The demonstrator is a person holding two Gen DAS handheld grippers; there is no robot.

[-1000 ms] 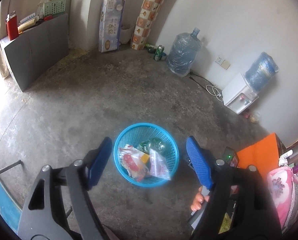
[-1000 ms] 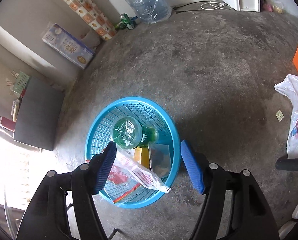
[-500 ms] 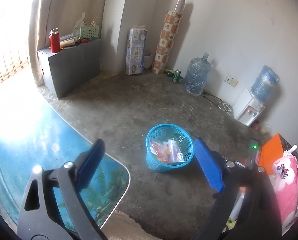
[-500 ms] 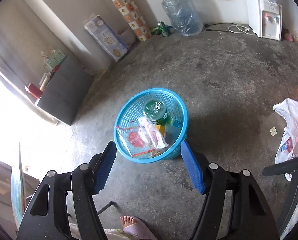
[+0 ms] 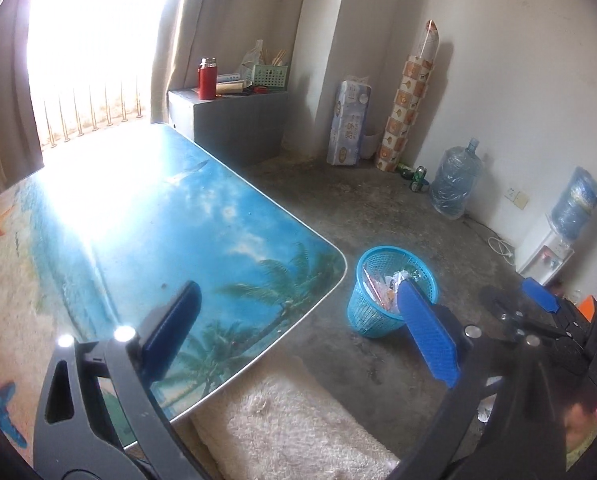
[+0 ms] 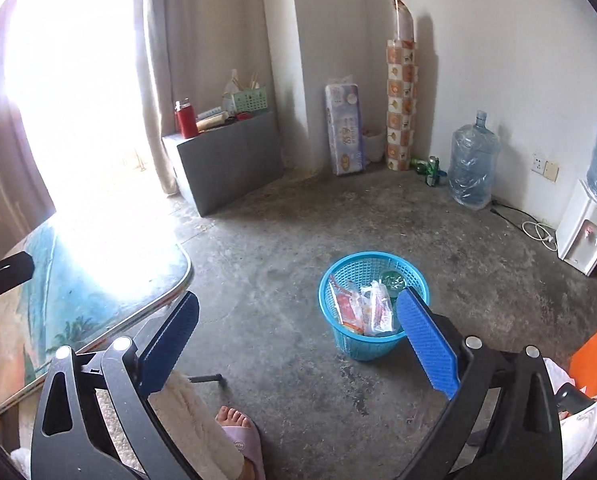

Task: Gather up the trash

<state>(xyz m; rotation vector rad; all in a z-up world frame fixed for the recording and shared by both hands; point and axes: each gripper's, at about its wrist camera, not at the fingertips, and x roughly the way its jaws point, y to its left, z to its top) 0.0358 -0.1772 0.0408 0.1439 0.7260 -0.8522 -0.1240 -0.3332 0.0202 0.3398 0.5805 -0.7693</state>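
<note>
The bare grey concrete floor (image 6: 282, 240) carries the task's container. The rounded-corner desk with a printed beach-and-palm top (image 5: 170, 240) stands at the left; no loose item shows on its visible surface, though glare washes out the far part.

The round blue plastic mesh basket (image 6: 340, 280) stands upright on the floor, just off the near right corner of the desk. It holds crumpled clear and red plastic wrappers (image 6: 358, 308) and a green bottle (image 6: 393, 280).

The left tongs (image 5: 298, 332) and right tongs (image 6: 298, 336) have just been opening; both now stand wide apart with nothing between the pads.

Judgement: the visible trash is deposited. Nothing remains on the floor near the basket; collection appears complete or nearly so.
</note>
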